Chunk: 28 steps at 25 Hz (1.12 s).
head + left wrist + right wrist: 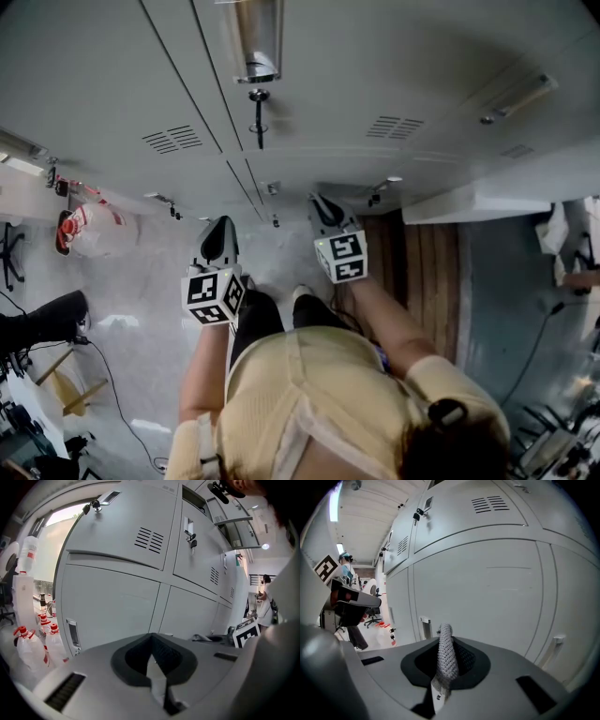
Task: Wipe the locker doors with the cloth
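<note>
Right gripper view: we note our right tool [442, 670] clamped on the cloth [446, 653], apart from the locker doors [487, 588]; left tool [152, 660] closed, empty.

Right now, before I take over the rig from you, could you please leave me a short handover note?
The left gripper has its jaws together with nothing between them, and it is pointed at the grey lockers.
The right gripper has its jaws shut on the grey knitted cloth, which stands up past the tips and faces a lower locker door; it looks short of the door.
Done: the cloth is in hand. The doors show no wipe marks, so I cannot tell how far the wiping has got.
Left: press the cloth to the doors and wipe them.
</note>
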Each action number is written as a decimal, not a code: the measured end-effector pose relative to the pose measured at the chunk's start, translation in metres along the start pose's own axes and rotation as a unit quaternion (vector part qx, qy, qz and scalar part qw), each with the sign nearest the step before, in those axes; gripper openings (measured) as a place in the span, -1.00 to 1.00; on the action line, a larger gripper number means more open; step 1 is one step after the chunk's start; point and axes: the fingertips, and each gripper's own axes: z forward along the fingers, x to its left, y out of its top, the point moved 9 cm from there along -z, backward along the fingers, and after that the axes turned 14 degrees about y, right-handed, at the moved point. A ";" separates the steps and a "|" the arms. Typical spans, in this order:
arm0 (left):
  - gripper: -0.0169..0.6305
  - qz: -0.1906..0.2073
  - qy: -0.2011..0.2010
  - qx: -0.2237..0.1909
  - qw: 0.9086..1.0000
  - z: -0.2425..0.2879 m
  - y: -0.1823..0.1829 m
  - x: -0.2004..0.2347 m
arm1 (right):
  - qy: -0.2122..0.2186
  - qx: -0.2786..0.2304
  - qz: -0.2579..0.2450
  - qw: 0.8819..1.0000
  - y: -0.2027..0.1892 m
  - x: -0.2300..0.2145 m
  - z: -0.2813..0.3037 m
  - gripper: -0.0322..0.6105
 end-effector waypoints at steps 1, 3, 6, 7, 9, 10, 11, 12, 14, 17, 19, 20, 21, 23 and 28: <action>-0.94 0.000 0.002 0.001 1.000 -0.001 -0.001 0.003 | 0.008 0.000 -0.002 1.000 0.000 0.006 0.006 -0.84; -0.94 -0.002 0.005 0.003 1.000 -0.003 -0.002 0.007 | 0.024 0.002 -0.006 1.000 0.000 0.016 0.018 -0.84; -0.94 -0.003 0.010 0.005 1.000 -0.006 -0.004 0.013 | 0.042 0.003 -0.013 0.999 0.000 0.027 0.035 -0.84; -0.94 -0.003 0.011 0.006 1.000 -0.007 -0.005 0.015 | 0.047 0.005 -0.015 0.999 0.000 0.031 0.040 -0.84; -0.94 -0.004 0.015 0.007 1.000 -0.009 -0.007 0.020 | 0.055 0.009 -0.017 0.998 0.000 0.037 0.050 -0.84; -0.94 -0.004 0.017 0.008 1.000 -0.010 -0.007 0.022 | 0.059 0.012 -0.018 0.998 0.000 0.040 0.055 -0.84; -0.94 -0.005 0.019 0.009 1.000 -0.011 -0.008 0.024 | 0.062 0.014 -0.019 0.998 -0.001 0.043 0.059 -0.84; -0.94 -0.005 0.021 0.011 1.000 -0.012 -0.009 0.026 | 0.066 0.016 -0.020 0.997 -0.001 0.046 0.064 -0.84; -0.94 -0.007 0.023 0.013 1.000 -0.013 -0.010 0.030 | 0.075 0.020 -0.023 0.997 -0.002 0.052 0.072 -0.84; -0.94 -0.009 0.025 0.015 1.000 -0.013 -0.011 0.033 | 0.087 0.023 -0.032 0.995 -0.002 0.059 0.083 -0.84; -0.94 -0.009 0.025 0.016 1.000 -0.013 -0.011 0.034 | 0.091 0.026 -0.037 0.995 -0.002 0.061 0.089 -0.84; -0.94 -0.009 0.024 0.017 1.000 -0.013 -0.011 0.034 | 0.092 0.027 -0.038 0.995 -0.002 0.061 0.091 -0.84; -0.94 -0.008 0.024 0.017 1.000 -0.013 -0.011 0.034 | 0.092 0.029 -0.039 0.995 -0.002 0.060 0.093 -0.84; -0.94 -0.009 0.023 0.018 1.000 -0.012 -0.011 0.035 | 0.092 0.035 -0.038 0.994 -0.002 0.058 0.096 -0.84; -0.94 -0.007 0.019 0.017 1.000 -0.008 -0.010 0.032 | 0.081 0.042 -0.031 0.995 -0.005 0.047 0.095 -0.84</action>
